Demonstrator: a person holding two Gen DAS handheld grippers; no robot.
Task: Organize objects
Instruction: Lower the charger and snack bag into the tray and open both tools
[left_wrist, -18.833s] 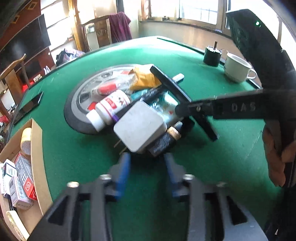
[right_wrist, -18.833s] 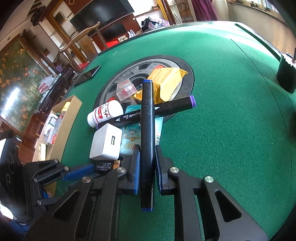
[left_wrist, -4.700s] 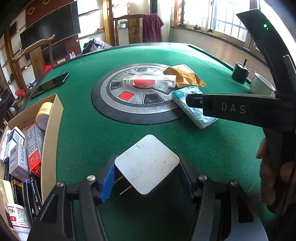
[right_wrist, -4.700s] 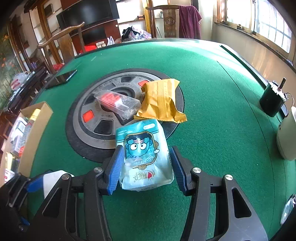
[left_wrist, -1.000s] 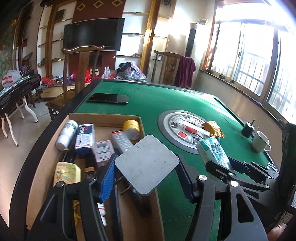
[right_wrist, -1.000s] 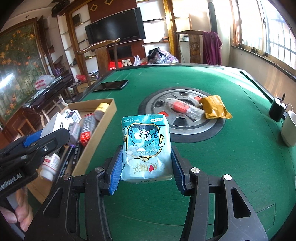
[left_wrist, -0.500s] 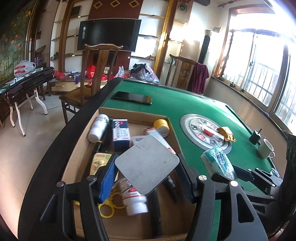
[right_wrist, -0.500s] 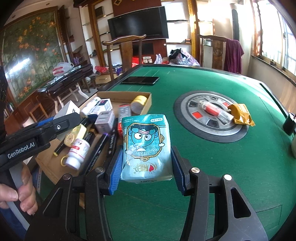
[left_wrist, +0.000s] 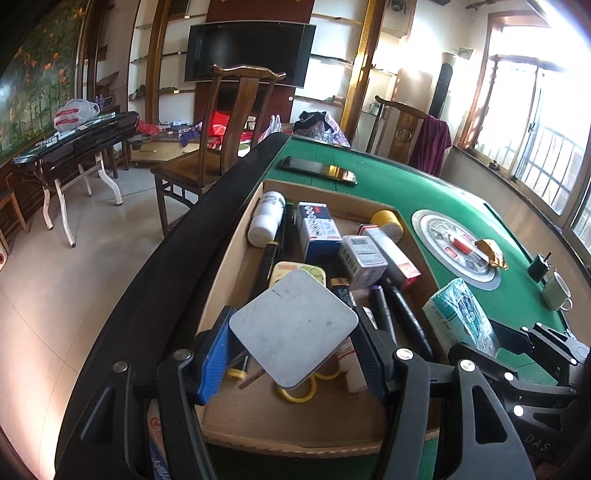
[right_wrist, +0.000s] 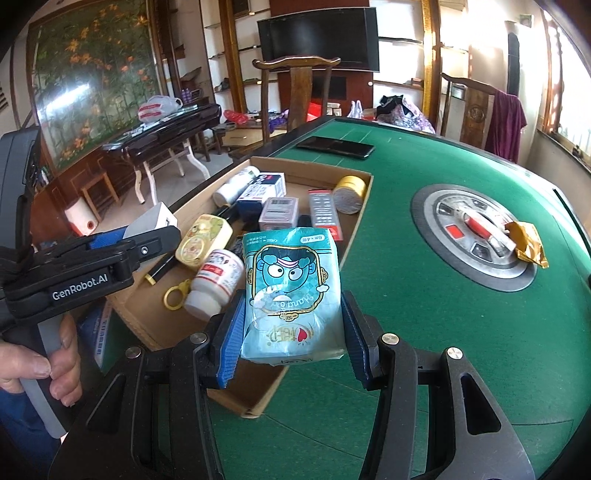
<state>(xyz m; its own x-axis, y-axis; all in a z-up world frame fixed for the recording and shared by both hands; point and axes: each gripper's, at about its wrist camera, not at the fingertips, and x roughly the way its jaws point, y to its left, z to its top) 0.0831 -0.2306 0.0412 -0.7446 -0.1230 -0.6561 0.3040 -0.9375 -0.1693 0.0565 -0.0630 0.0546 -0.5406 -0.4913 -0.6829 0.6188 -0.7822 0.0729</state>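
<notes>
Left gripper (left_wrist: 293, 349): we see it clamped on the white charger (left_wrist: 293, 328), blue pads pressing two opposite corners, prongs poking out lower left of the block.
Right gripper (right_wrist: 291, 338): we read it clamped on the blue tissue pack (right_wrist: 291, 295), pads hard against both long sides, cartoon face toward the camera.
Charger position: lower centre of the left wrist frame, held above the near end of the cardboard box (left_wrist: 236, 254), touching nothing in it.
Tissue pack position: centre of the right wrist frame, over the box's near right corner; in the left wrist frame it sits at right, over the green felt just beside the box wall.
Box contents: we count a white bottle (left_wrist: 266, 218) upper left, blue-and-white carton (left_wrist: 317, 230), yellow tape roll (left_wrist: 386, 221), grey carton (left_wrist: 362, 256), red-and-white carton (left_wrist: 397, 256), yellow tin (right_wrist: 203, 240), dark markers (left_wrist: 402, 314), pill bottle (right_wrist: 216, 282), yellow ring (right_wrist: 175, 295).
Table (right_wrist: 424, 350): green felt, round metal hub (right_wrist: 474, 236) at right of the right wrist frame.
Still on the hub: clear case with red insert (right_wrist: 480, 225) and yellow packet (right_wrist: 528, 243), touching each other.
Far edge: black phone (right_wrist: 334, 146) flat on the felt beyond the box.
Right side, left wrist frame: white mug (left_wrist: 557, 291), dark pot (left_wrist: 539, 266) behind it.
Person: hand (right_wrist: 40, 354) wrapped on the left gripper's handle, lower left of the right wrist frame.
</notes>
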